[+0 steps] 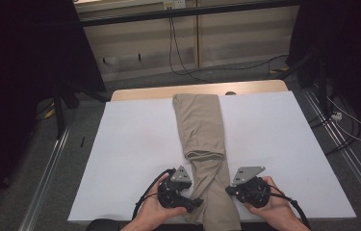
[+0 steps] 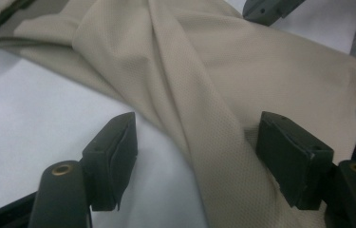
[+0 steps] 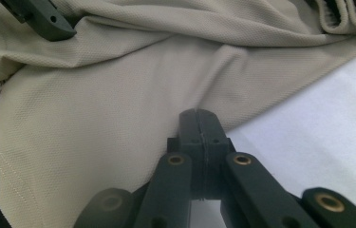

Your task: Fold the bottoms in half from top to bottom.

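A long folded beige garment [image 1: 199,130] lies down the middle of the white table cover [image 1: 135,144], its near end between my two hands. My left gripper [image 1: 195,202] sits at the garment's left edge. In the left gripper view it is open [image 2: 197,161]: one jaw is over the white cover, the other over the cloth [image 2: 223,95], and a fold runs between them untouched. My right gripper [image 1: 230,190] is at the garment's right edge. In the right gripper view its jaws [image 3: 198,116] are pressed together on the edge of the cloth [image 3: 95,118], with creases running to their tips.
The wooden table top [image 1: 144,93] shows beyond the cover's far edge. Metal rails [image 1: 48,168] flank the table on the grey floor, and cables [image 1: 346,125] lie at the right. Bare white cover lies on both sides of the garment.
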